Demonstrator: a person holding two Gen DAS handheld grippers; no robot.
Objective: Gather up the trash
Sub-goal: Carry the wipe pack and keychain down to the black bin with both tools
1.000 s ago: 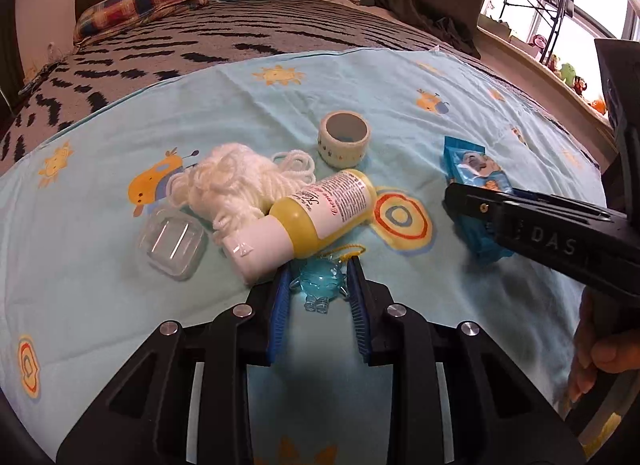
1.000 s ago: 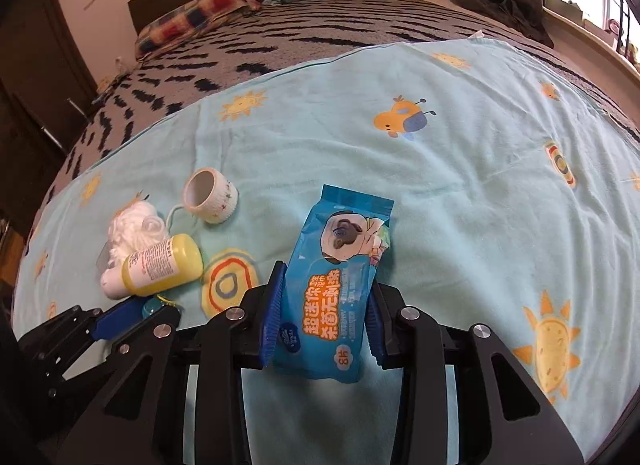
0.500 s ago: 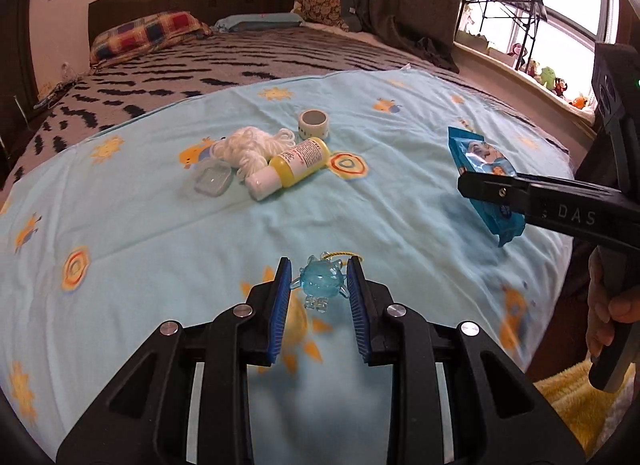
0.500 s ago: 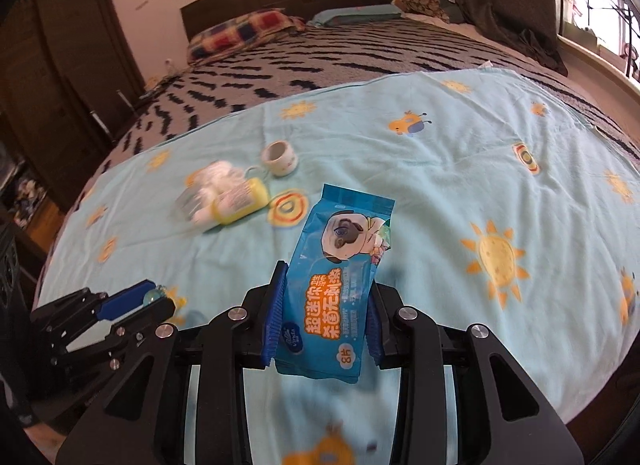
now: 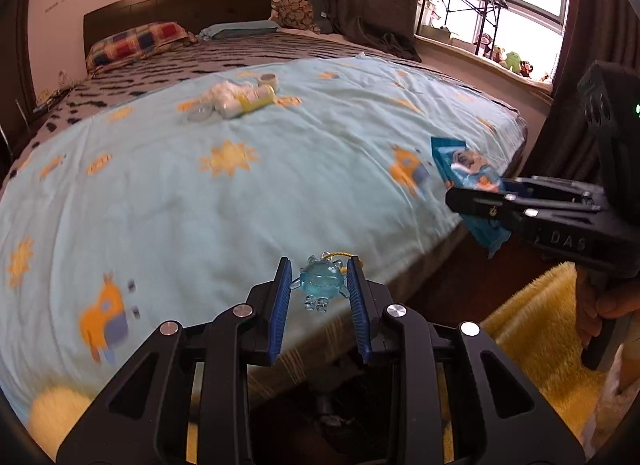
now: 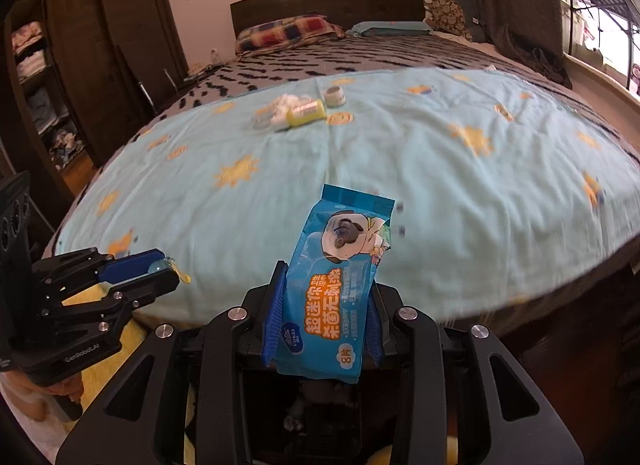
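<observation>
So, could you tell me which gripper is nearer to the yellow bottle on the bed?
Neither clearly. The left gripper and right gripper sit side by side at the bed's near edge, both far from the yellow bottle.

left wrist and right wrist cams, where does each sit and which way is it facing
Left wrist: on the left gripper, looking down along its fingers over the bed edge; it holds a blue toy; a hand with the right gripper shows at right.
Right wrist: on the right gripper, facing the bed; it holds a wipes pack; the left gripper shows at left.
Shared: the bed, each other's gripper, the yellow bottle.
</observation>
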